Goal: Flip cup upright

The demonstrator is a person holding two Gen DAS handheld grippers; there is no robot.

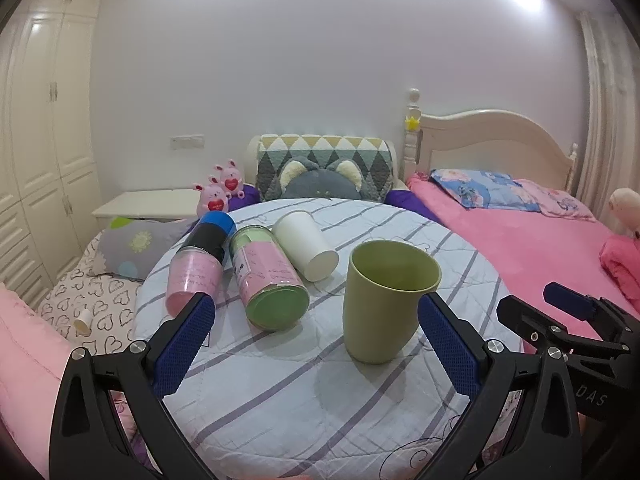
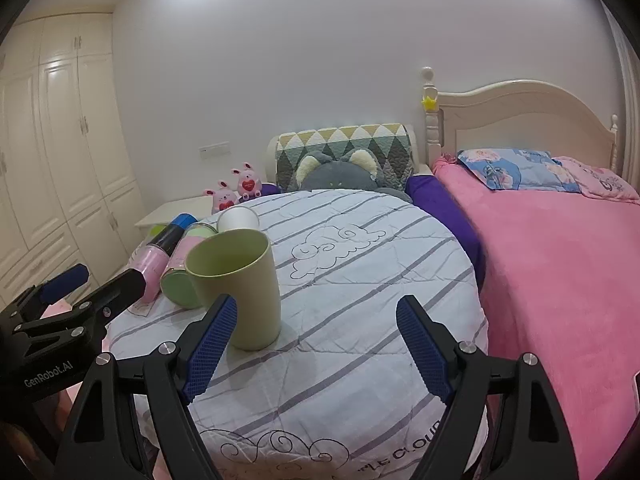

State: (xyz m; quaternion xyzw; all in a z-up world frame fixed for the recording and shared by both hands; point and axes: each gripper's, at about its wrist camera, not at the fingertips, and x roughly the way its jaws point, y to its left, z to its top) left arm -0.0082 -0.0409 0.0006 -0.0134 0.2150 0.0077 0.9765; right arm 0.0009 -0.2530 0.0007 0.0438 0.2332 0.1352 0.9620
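On the striped cloth (image 1: pixel 280 380), a pink bottle (image 1: pixel 192 276), a green-lidded jar (image 1: pixel 268 276) and a white cup (image 1: pixel 306 250) are seen lying. The green cup (image 1: pixel 384 300) is stood upright. The left gripper (image 1: pixel 316 316) and right gripper (image 2: pixel 316 320) are held released, grasping nothing.

Left gripper (image 1: pixel 314 322): black frame, blue textured pads, silver screws; right gripper (image 2: pixel 316 326) alike (white "GenRobot.AI" lettering).

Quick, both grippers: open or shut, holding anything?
Left gripper: open, holding nothing; the green cup stands upright between its fingers, not clamped.
Right gripper: open, holding nothing; the cup is by its left finger.
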